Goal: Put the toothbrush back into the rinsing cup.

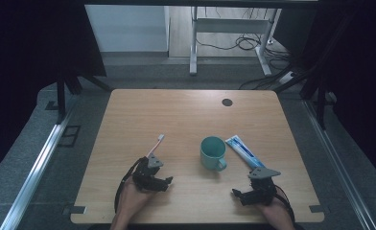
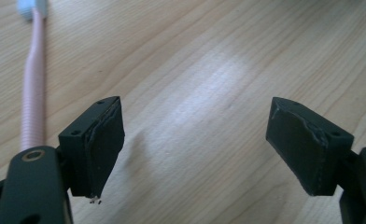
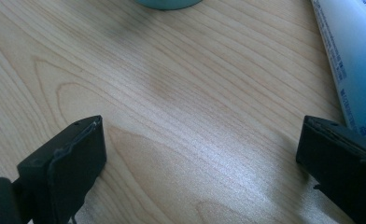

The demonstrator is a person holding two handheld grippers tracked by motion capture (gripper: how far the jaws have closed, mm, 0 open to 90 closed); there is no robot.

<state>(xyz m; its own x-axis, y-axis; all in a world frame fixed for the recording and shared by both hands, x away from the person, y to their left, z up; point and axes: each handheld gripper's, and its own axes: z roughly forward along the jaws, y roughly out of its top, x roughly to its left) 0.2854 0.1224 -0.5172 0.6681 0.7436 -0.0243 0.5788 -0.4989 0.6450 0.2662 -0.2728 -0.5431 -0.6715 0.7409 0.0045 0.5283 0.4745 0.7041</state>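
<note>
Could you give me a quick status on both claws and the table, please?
Left claw open, empty, beside toothbrush. Right claw open, empty, near toothpaste. Mug upright between them, nothing blocking.

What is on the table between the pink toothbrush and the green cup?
Nothing: in the high view, bare wood separates the toothbrush from the cup. The toothpaste tube lies on the cup's far side.

Counted on one wooden table: one pink toothbrush, just ahead of the left gripper; one teal mug; one toothpaste tube, ahead of the right gripper. Two grippers.
</note>
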